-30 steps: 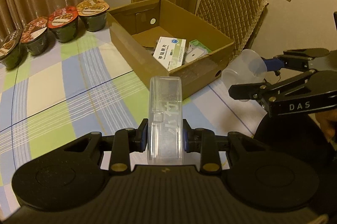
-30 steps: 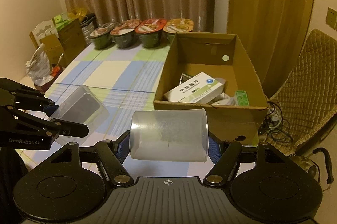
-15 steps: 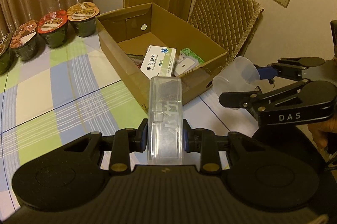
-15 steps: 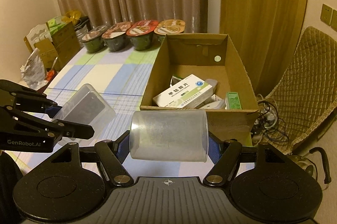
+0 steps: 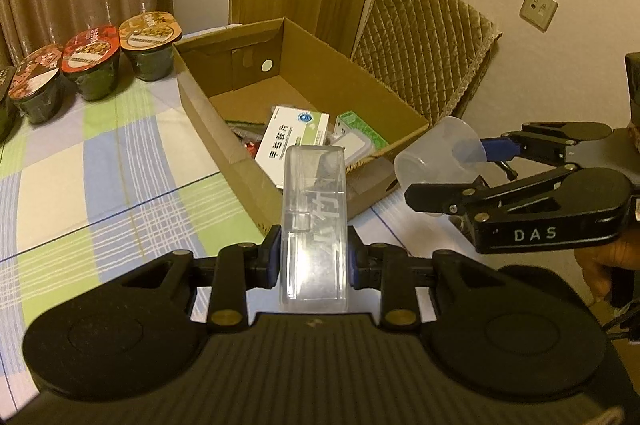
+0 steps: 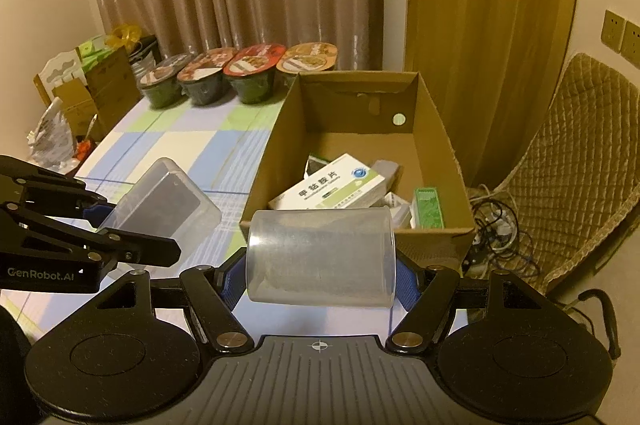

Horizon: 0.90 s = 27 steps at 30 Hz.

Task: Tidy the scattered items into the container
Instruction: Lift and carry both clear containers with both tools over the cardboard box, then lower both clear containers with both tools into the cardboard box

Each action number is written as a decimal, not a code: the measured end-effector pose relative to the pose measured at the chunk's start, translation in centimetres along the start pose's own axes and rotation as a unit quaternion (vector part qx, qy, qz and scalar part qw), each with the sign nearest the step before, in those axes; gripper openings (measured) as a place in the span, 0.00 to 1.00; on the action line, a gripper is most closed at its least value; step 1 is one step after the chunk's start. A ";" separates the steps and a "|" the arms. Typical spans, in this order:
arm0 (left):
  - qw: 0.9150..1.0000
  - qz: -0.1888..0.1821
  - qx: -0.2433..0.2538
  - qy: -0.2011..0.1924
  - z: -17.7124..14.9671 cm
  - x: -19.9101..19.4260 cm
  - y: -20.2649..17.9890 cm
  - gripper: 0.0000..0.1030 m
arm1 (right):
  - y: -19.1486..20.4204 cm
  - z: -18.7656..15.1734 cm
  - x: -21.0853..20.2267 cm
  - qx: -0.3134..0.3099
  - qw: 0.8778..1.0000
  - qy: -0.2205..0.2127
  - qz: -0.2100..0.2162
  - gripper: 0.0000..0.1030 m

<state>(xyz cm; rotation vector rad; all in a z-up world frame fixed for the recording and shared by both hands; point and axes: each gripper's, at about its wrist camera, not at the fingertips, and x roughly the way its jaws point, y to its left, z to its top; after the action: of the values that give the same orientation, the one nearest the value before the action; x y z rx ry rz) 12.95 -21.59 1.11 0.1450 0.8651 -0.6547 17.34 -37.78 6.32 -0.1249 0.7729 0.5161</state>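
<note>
My left gripper [image 5: 313, 257] is shut on a clear plastic box [image 5: 314, 221], held above the table just short of the cardboard box [image 5: 224, 129]. My right gripper [image 6: 320, 281] is shut on a translucent plastic cup [image 6: 320, 255] lying sideways between its fingers, in front of the cardboard box [image 6: 360, 237]. Inside the cardboard box lie a white medicine carton [image 6: 332, 187], a green pack [image 6: 428, 207] and other small items. In the left wrist view, the right gripper [image 5: 460, 165] with the cup [image 5: 436, 155] hovers at the carton's near right corner.
Several instant noodle bowls [image 6: 256, 71] line the far edge of the checked tablecloth [image 5: 100, 169]. A quilted chair [image 6: 568, 177] and cables stand right of the table. Boxes and bags [image 6: 80, 97] sit on the floor at left. A hand [image 5: 604, 261] holds the right gripper.
Both grippers have moved forward toward the cardboard box, each keeping hold of its item; the carton now looks larger and closer in both views.
</note>
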 end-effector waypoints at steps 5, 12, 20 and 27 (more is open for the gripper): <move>1.000 -0.004 0.000 -0.005 1.1 0.6 0.0 0.25 | -0.6 0.7 0.6 -0.002 1.000 0.000 -0.002 0.72; 1.000 -0.004 -0.004 -0.008 2.0 1.4 0.2 0.25 | -1.4 1.6 1.6 -0.005 1.000 0.000 -0.004 0.72; 1.000 -0.002 -0.008 -0.011 3.6 2.5 0.6 0.25 | -2.4 2.3 2.7 -0.004 1.000 0.002 -0.008 0.72; 1.000 0.000 -0.007 -0.017 4.7 3.4 0.8 0.25 | -3.5 3.1 3.6 -0.007 1.000 0.002 -0.018 0.72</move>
<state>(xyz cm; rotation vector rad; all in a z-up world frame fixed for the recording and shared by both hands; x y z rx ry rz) 18.14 -24.38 1.55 0.1206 0.8361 -0.6496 23.19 -38.52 5.82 -0.1530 0.7707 0.4880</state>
